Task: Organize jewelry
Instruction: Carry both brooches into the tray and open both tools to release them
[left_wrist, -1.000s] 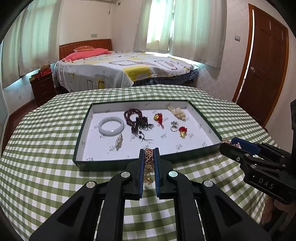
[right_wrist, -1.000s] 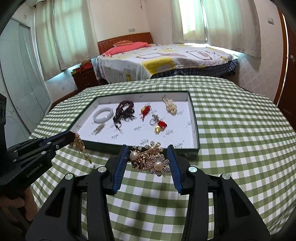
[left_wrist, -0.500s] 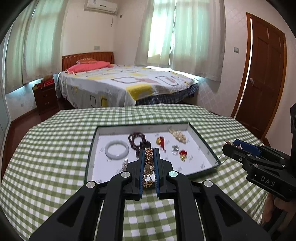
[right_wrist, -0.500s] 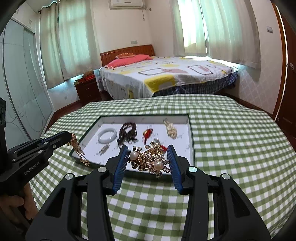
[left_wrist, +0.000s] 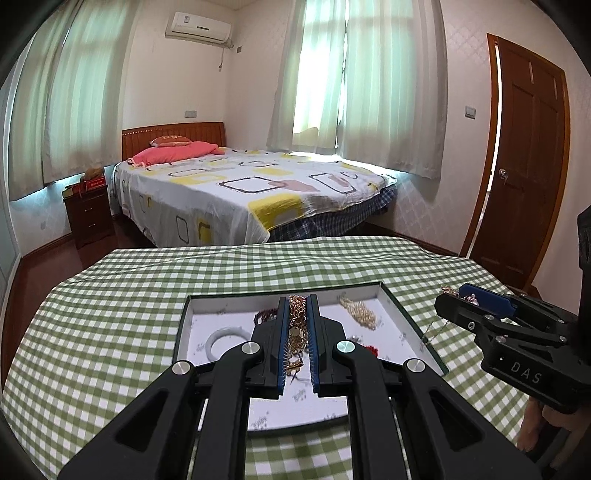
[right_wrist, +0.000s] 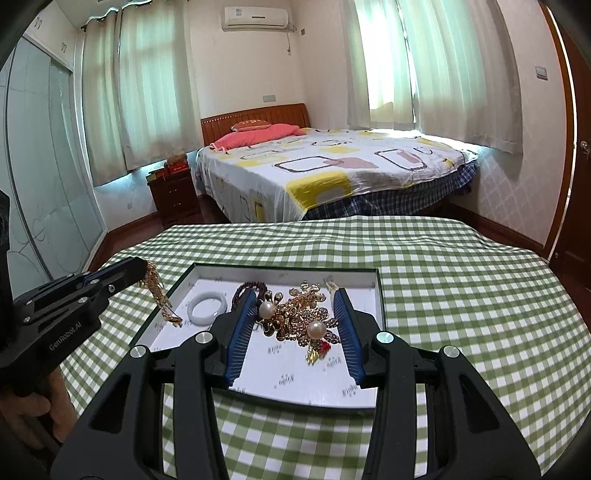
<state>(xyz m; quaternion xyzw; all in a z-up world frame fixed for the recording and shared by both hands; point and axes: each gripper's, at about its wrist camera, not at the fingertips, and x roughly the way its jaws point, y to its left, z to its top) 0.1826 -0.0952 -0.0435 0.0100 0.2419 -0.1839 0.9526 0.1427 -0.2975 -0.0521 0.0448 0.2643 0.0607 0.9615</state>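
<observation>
both claws have risen above the desk (right_wrist: 461, 280) since a second ago, the left claw (left_wrist: 298, 343) clenched on a gold chain (left_wrist: 296, 325) and the right claw (right_wrist: 295, 332) grasping the pearl brooch (right_wrist: 299, 319), so both pieces now hang over the tray (right_wrist: 380, 295), ready for placing.

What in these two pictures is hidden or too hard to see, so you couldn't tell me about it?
- Left wrist view: the left gripper covers the middle of the tray; the dark bead string and white bangle show only partly.
- Left wrist view: the right gripper is seen side-on, so its catch barely shows.
- Right wrist view: the pearl brooch hides the small red piece behind it.
- Both views: the print on the tray lining is too small to read.
</observation>
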